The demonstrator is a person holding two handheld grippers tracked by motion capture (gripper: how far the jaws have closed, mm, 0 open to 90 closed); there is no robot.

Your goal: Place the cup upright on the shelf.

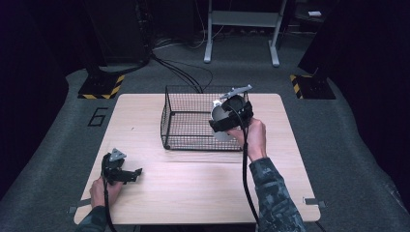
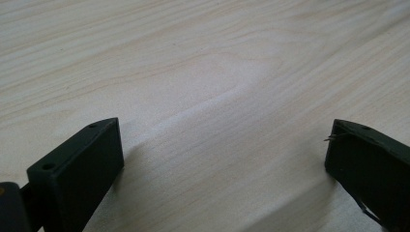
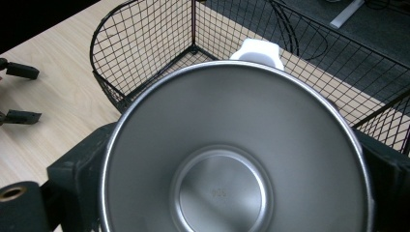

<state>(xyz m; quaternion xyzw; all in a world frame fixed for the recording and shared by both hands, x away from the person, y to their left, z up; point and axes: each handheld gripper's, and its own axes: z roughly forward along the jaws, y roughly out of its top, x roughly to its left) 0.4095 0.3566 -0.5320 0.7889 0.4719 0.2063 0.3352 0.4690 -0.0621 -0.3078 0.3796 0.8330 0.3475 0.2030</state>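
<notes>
Right of centre in the high view, the right tongs [image 1: 227, 118] grip a steel cup [image 3: 237, 150] above the wire basket's [image 1: 167, 118] front right corner. Tilted, it could catch the rim [image 3: 109, 94] or slip free. Its brushed inside is bare, with a white handle [image 3: 257, 52] at the far rim. At lower left, the left tongs [image 1: 126, 175] rest wide open, empty, on the desk [image 1: 203, 188].

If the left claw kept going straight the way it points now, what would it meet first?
Most likely the light wooden tabletop itself: the open left claw angles down at bare wood with nothing between its jaws, though the depth is unclear.
</notes>
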